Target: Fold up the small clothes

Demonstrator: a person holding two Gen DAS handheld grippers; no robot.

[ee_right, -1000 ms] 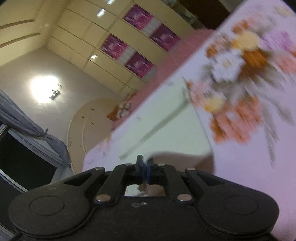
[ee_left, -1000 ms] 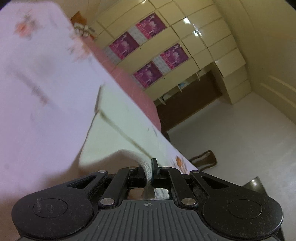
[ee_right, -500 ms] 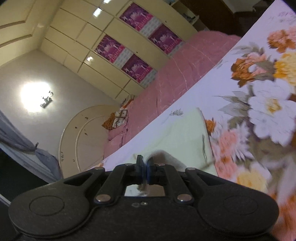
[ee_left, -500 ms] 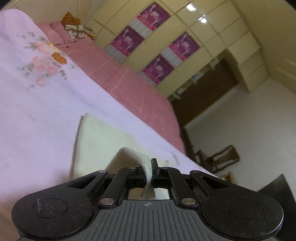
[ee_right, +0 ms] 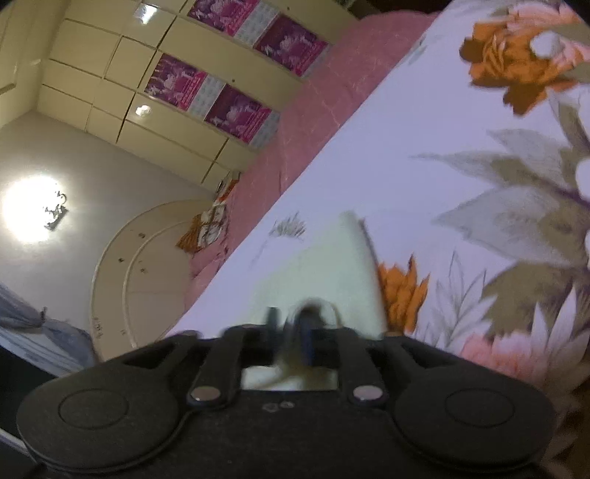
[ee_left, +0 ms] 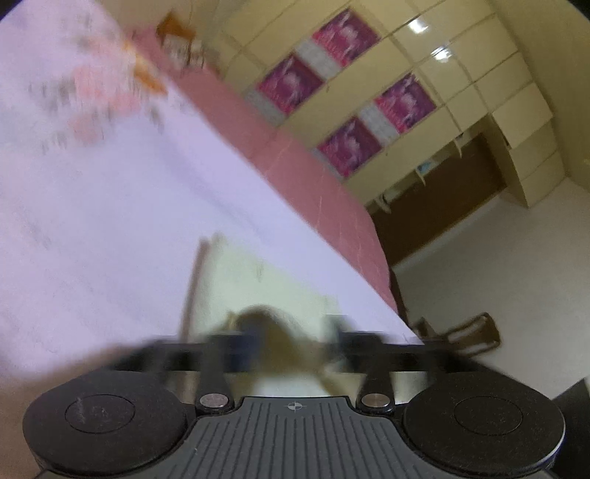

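Left gripper had jaws spread, blurred, a fabric bump between them. Right gripper jaws stood slightly parted around a fabric edge. Pale green garment lay flat on floral bedsheet, just ahead.

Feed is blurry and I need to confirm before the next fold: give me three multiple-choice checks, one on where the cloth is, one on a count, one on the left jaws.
1. The cloth lies on: A) the floor B) the floral sheet C) a chair.
2. Purple posters on the cabinets: A) two B) four C) six.
3. The left gripper has its jaws: A) apart B) shut tight C) out of view.

Key: B, the cloth rests flat on the sheet; B, four show in the left view; A, a gap with bunched cloth shows between them, though blurred.
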